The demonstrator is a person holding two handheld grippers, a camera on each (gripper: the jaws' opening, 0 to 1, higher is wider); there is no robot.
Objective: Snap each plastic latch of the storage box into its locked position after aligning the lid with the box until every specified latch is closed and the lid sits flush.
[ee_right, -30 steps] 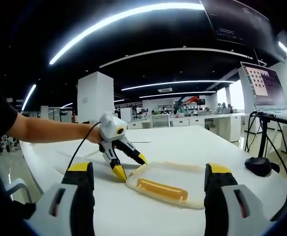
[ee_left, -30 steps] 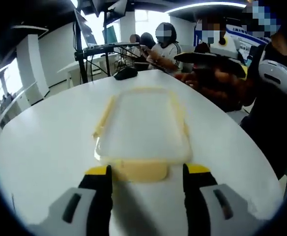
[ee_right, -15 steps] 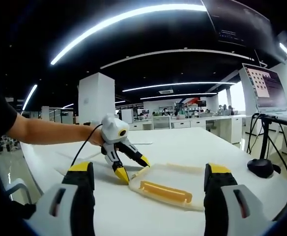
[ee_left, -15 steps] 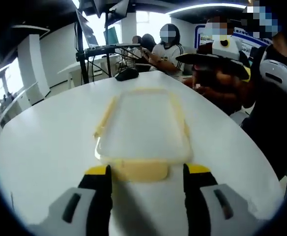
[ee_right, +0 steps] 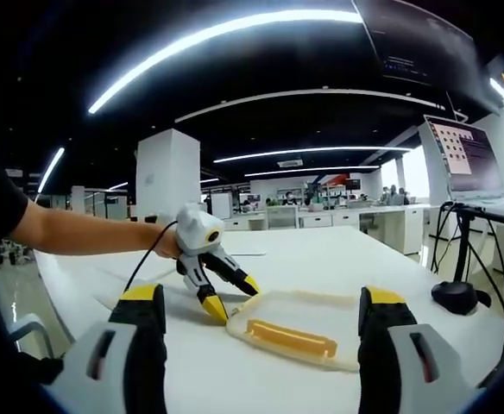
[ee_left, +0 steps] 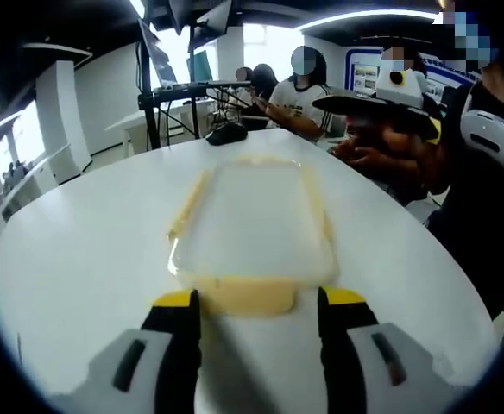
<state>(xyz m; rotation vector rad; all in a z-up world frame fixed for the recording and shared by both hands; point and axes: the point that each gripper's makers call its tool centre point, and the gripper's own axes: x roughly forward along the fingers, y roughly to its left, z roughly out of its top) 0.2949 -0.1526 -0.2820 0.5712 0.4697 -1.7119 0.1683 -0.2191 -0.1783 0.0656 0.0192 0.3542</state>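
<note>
A storage box with a clear lid point(ee_left: 252, 216) lies flat on the white table point(ee_left: 79, 259). Its yellow latch point(ee_left: 248, 296) on the near short end sits just ahead of my left gripper point(ee_left: 256, 304), between the open jaws and untouched. Pale yellow latches run along both long sides. In the right gripper view the same box point(ee_right: 304, 319) shows a yellow latch point(ee_right: 290, 338) on its near long side, and the left gripper point(ee_right: 232, 296) stands open at the box's left end. My right gripper point(ee_right: 261, 297) hovers open, short of the box; it also appears raised above the table point(ee_left: 399, 95).
A black mouse point(ee_left: 226, 131) lies past the box's far end, also seen as the mouse point(ee_right: 453, 293). A stand with a laptop point(ee_right: 472, 159) rises behind it. Several people point(ee_left: 299, 86) sit at the table's far side. The table edge point(ee_left: 459, 285) curves on the right.
Both views have shifted only slightly. The left gripper has edged a little nearer the box's end; the right gripper stays raised. Both remain open, and the box has not moved.
</note>
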